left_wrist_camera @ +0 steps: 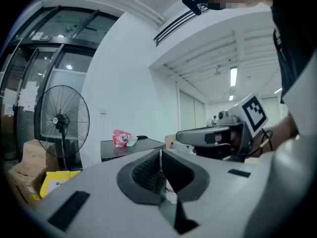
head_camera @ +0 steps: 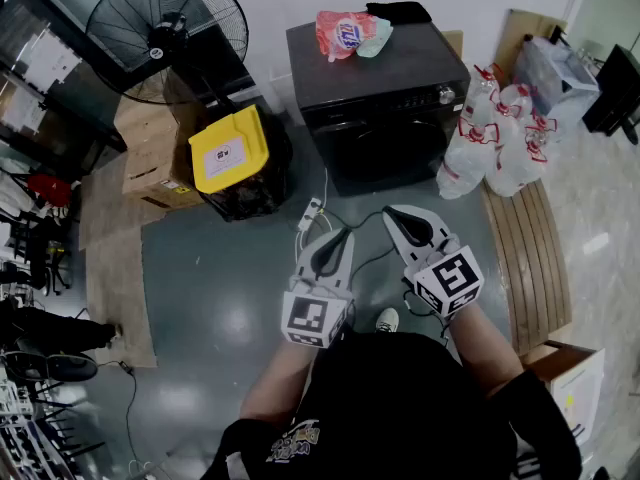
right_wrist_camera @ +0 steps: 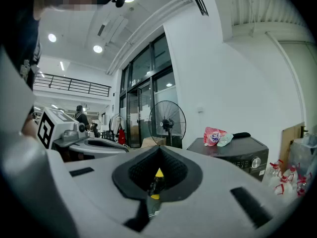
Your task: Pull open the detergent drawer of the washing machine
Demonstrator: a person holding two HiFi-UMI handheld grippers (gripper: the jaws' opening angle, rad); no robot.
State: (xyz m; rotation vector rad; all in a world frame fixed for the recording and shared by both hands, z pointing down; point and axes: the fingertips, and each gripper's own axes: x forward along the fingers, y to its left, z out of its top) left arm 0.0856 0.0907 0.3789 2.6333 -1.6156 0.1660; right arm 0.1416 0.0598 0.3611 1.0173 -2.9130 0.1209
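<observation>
A black washing machine (head_camera: pixel 385 98) stands on the floor ahead of me, its control strip carrying a silver knob (head_camera: pixel 447 94). From here I cannot make out the detergent drawer on that strip. A pink detergent bag (head_camera: pixel 345 33) lies on the machine's top. My left gripper (head_camera: pixel 338 240) and right gripper (head_camera: pixel 397 214) hang side by side well short of the machine, both shut and holding nothing. The left gripper view shows the shut left gripper (left_wrist_camera: pixel 160 155) and the machine top (left_wrist_camera: pixel 124 150) beyond it. Past the closed right gripper (right_wrist_camera: pixel 159 150), the machine (right_wrist_camera: pixel 237 155) stands to the right.
A standing fan (head_camera: pixel 167 28), cardboard boxes (head_camera: pixel 150 158) and a yellow-lidded bin (head_camera: pixel 230 148) stand left of the machine. Tied plastic bags (head_camera: pixel 490 138) and a wooden bench (head_camera: pixel 530 258) are at its right. A power strip (head_camera: pixel 310 213) with cable lies on the floor.
</observation>
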